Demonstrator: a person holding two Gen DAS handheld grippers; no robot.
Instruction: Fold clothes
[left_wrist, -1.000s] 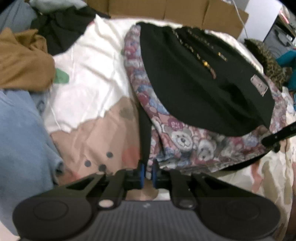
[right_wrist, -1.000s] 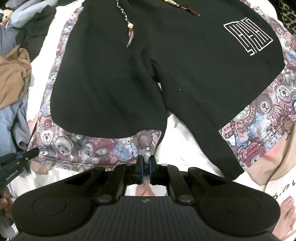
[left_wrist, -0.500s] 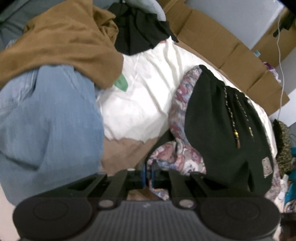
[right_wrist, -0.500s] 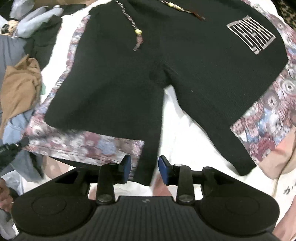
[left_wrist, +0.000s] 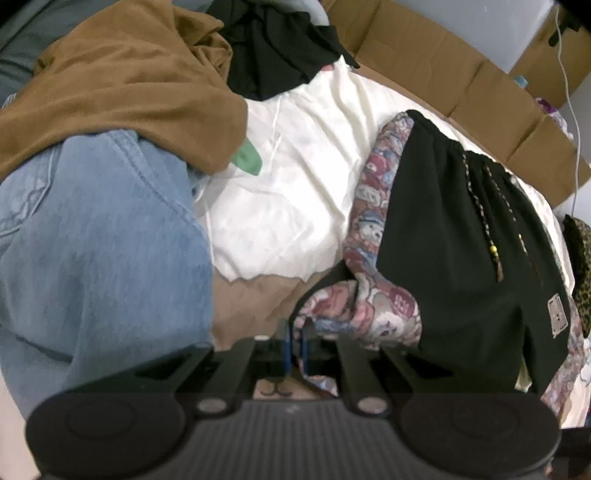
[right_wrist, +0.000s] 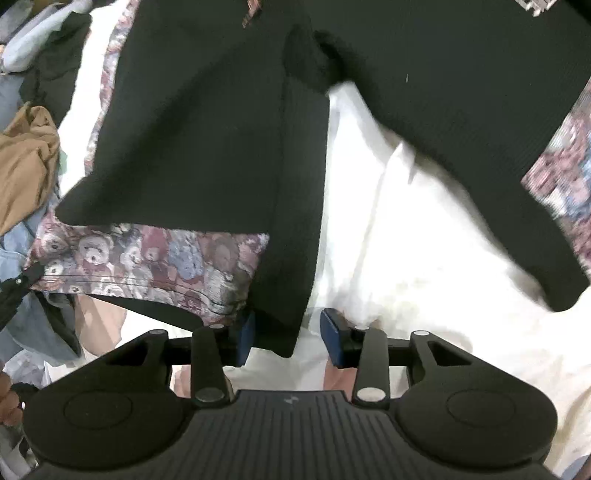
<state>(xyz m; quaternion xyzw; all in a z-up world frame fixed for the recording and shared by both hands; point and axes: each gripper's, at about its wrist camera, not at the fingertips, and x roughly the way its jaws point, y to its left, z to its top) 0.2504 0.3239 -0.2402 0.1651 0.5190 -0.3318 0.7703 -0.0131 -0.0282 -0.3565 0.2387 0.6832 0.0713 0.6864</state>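
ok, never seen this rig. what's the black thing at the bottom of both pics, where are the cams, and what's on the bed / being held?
The black shape at the bottom of each picture is a handheld two-finger gripper; a person holds one in each hand, with no robot arm. Each has a fisheye camera looking forward along its fingers, so one picture is the left wrist view and the other the right.

On the white sheet lie black shorts with a teddy-bear print border. To the side is a pile: a brown garment, blue jeans and a black garment. Cardboard lines the far edge.

The left gripper is shut on the shorts' printed hem corner. The right gripper is open, with a black leg hem between its fingers, not pinched.
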